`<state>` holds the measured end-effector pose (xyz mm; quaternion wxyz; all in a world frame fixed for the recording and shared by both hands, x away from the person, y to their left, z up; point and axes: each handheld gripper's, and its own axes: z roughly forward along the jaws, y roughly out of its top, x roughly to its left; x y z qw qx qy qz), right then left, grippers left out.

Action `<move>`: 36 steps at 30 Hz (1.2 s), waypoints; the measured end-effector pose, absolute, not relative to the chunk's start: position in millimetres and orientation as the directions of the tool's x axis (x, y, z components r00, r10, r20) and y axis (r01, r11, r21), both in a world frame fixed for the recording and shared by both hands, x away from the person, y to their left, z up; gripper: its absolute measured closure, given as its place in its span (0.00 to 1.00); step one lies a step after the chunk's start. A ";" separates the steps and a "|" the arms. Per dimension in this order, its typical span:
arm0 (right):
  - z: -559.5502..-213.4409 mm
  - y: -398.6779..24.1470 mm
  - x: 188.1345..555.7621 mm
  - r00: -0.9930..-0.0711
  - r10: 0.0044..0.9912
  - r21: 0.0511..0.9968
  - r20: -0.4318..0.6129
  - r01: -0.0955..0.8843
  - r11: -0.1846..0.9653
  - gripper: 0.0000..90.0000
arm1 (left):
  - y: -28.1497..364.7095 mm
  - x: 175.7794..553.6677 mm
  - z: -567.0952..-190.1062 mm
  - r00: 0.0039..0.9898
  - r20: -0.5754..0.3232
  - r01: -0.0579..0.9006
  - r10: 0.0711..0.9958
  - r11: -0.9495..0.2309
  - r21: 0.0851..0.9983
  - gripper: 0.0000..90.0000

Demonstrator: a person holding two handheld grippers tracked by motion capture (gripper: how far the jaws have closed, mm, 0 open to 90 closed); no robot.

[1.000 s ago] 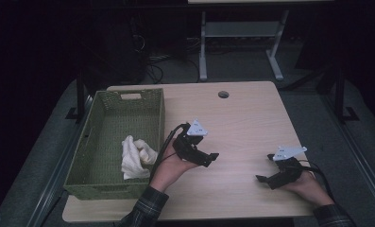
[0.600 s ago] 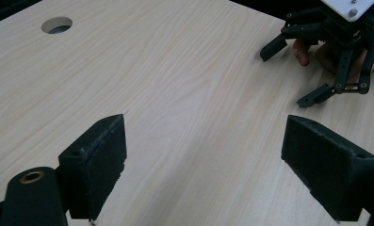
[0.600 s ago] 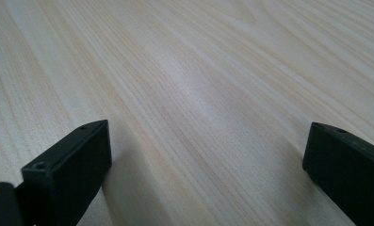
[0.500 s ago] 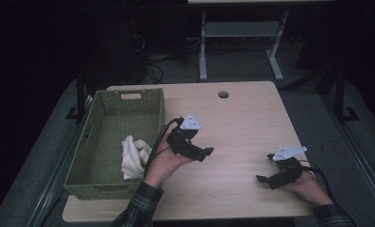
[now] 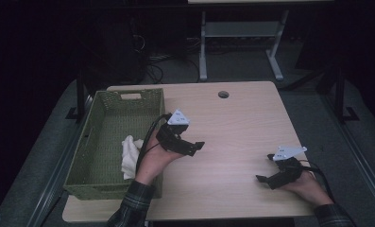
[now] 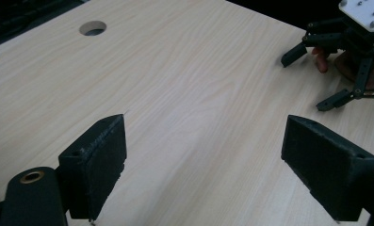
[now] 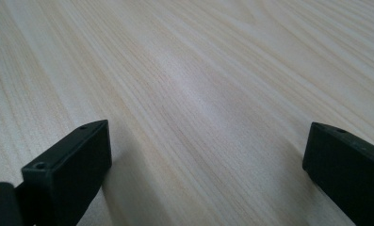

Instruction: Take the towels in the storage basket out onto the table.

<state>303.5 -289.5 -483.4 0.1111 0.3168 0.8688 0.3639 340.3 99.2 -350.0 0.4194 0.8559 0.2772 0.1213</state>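
Inside the green woven basket (image 5: 105, 142), a crumpled white cloth (image 5: 128, 156) lies on the floor of the basket against its right wall, toward the near end. Just beside it, over that same wall, the person's left forearm in a plaid sleeve (image 5: 133, 208) crosses the basket's near right corner, and the left gripper (image 5: 192, 146) is held above the bare wooden table (image 5: 232, 123), right of the basket. Its jaws stand wide apart with nothing between them, as the left gripper view makes plain, and they point across the table toward the right gripper (image 6: 316, 77). A black cable (image 5: 149, 135) loops from the left gripper back over the basket's edge. The right gripper (image 5: 265, 177) rests low near the table's right front corner, well apart from the left one; its jaws too are spread wide and empty over plain wood grain. A round cable hole (image 5: 223, 94) sits in the tabletop near the far edge.
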 end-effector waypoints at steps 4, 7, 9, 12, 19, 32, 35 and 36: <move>-483.4 -289.5 303.6 -0.775 0.631 0.703 0.037 0.469 0.534 0.02 | 106.6 339.9 -347.0 0.808 -0.026 0.378 0.589 -0.483 0.790 0.16; -483.4 -289.5 303.5 -0.775 0.631 0.703 0.037 0.469 0.535 0.02 | 113.1 340.1 -345.2 0.797 -0.031 0.385 0.603 -0.469 0.795 0.16; -483.4 -289.5 303.5 -0.775 0.631 0.703 0.037 0.469 0.535 0.02 | 120.2 340.0 -343.5 0.787 -0.032 0.391 0.616 -0.458 0.799 0.16; -483.4 -289.5 303.5 -0.775 0.631 0.703 0.037 0.469 0.534 0.02 | 125.0 340.3 -342.3 0.786 -0.026 0.389 0.618 -0.461 0.797 0.16; -483.4 -289.5 303.5 -0.775 0.631 0.703 0.037 0.469 0.534 0.02 | 141.8 340.6 -339.8 0.762 -0.022 0.399 0.647 -0.443 0.803 0.16; -483.4 -289.5 303.5 -0.775 0.631 0.703 0.037 0.469 0.534 0.02 | 174.1 339.7 -338.7 0.717 -0.018 0.431 0.697 -0.423 0.797 0.16; -483.4 -289.5 303.5 -0.775 0.631 0.703 0.037 0.469 0.534 0.02 | 182.5 339.7 -339.0 0.709 -0.015 0.432 0.705 -0.417 0.800 0.16; -483.4 -289.5 303.5 -0.775 0.631 0.703 0.037 0.469 0.534 0.02 | 184.5 339.5 -339.3 0.705 -0.017 0.438 0.709 -0.417 0.796 0.16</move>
